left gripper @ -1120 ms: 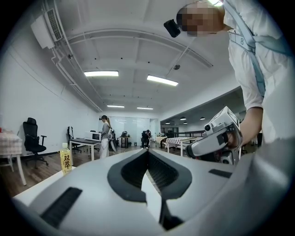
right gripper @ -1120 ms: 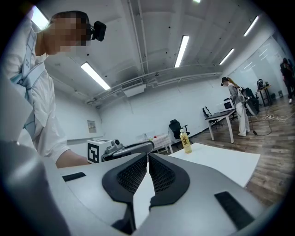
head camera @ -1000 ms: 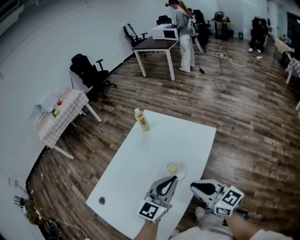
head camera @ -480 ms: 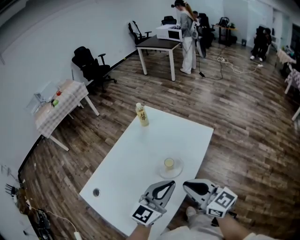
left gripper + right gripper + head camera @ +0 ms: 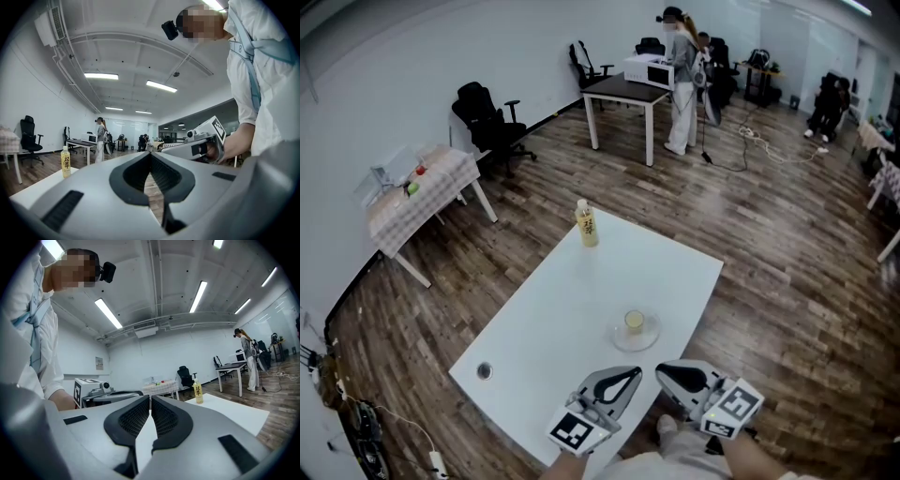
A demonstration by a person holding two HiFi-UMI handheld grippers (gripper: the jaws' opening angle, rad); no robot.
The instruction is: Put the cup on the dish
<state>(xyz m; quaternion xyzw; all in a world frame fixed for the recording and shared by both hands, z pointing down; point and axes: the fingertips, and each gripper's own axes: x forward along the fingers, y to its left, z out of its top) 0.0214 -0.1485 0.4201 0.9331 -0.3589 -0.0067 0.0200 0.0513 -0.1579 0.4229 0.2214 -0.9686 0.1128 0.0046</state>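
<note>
A small pale yellow cup (image 5: 634, 321) stands upright on a round dish (image 5: 622, 339) near the right side of the white table (image 5: 553, 319). My left gripper (image 5: 635, 373) is shut and empty, held over the table's near edge just short of the dish. Beside it, my right gripper (image 5: 660, 368) is also shut and empty. The left gripper view shows its jaws (image 5: 150, 154) closed together and the right gripper (image 5: 199, 144) in a hand; cup and dish are hidden there. In the right gripper view the jaws (image 5: 150, 398) meet, with the left gripper (image 5: 101, 392) beyond.
A yellow drink bottle (image 5: 586, 223) stands at the table's far end, and is also in the gripper views (image 5: 66, 161) (image 5: 199, 393). A small round thing (image 5: 484, 371) lies near the left corner. Office chairs (image 5: 487, 117), a checked side table (image 5: 417, 202), a desk (image 5: 623, 94) and a person (image 5: 682, 80) stand beyond.
Both grippers have drawn back from the dish toward the table's near edge, staying shut. The cup has stayed on the dish.
</note>
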